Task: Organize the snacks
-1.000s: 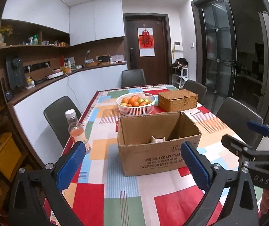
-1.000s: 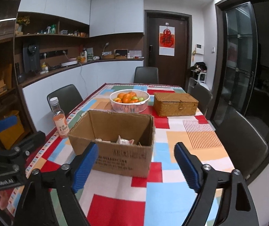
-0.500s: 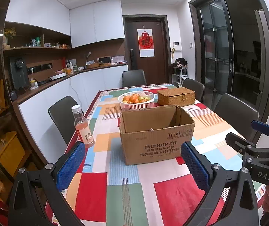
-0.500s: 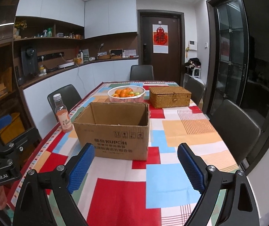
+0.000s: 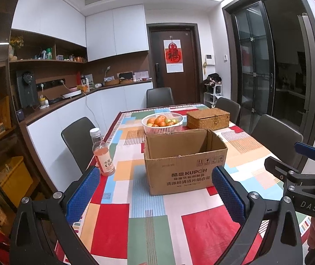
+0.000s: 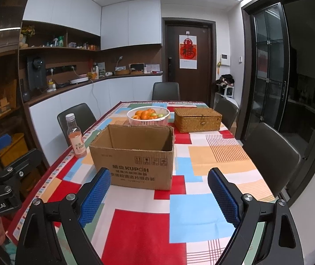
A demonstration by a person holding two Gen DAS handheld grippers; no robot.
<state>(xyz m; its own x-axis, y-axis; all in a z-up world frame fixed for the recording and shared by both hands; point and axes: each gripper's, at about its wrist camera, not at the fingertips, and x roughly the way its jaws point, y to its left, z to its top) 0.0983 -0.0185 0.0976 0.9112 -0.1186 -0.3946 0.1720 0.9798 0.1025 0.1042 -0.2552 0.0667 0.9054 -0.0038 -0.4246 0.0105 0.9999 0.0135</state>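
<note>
An open brown cardboard box (image 5: 186, 161) (image 6: 135, 156) stands mid-table on the colourful tablecloth (image 5: 148, 220); from this angle its contents are hidden. A pink drink bottle (image 5: 103, 154) (image 6: 76, 137) stands upright to the left of it, near the table's left edge. My left gripper (image 5: 155, 190) hangs open above the near part of the table, short of the box, nothing between its blue pads. My right gripper (image 6: 159, 193) is likewise open and empty, a little back from the box front. Each gripper shows at the edge of the other's view.
Behind the box sit a white basket of fruit (image 5: 162, 122) (image 6: 148, 116) and a lidded wicker box (image 5: 208, 118) (image 6: 197, 119). Dark chairs (image 6: 270, 152) line both sides of the table. A counter and shelves run along the left wall.
Both grippers have drawn back from the box, so it looks smaller and the items inside it have dropped out of sight. Most of that came early; little shift in the last half second.
</note>
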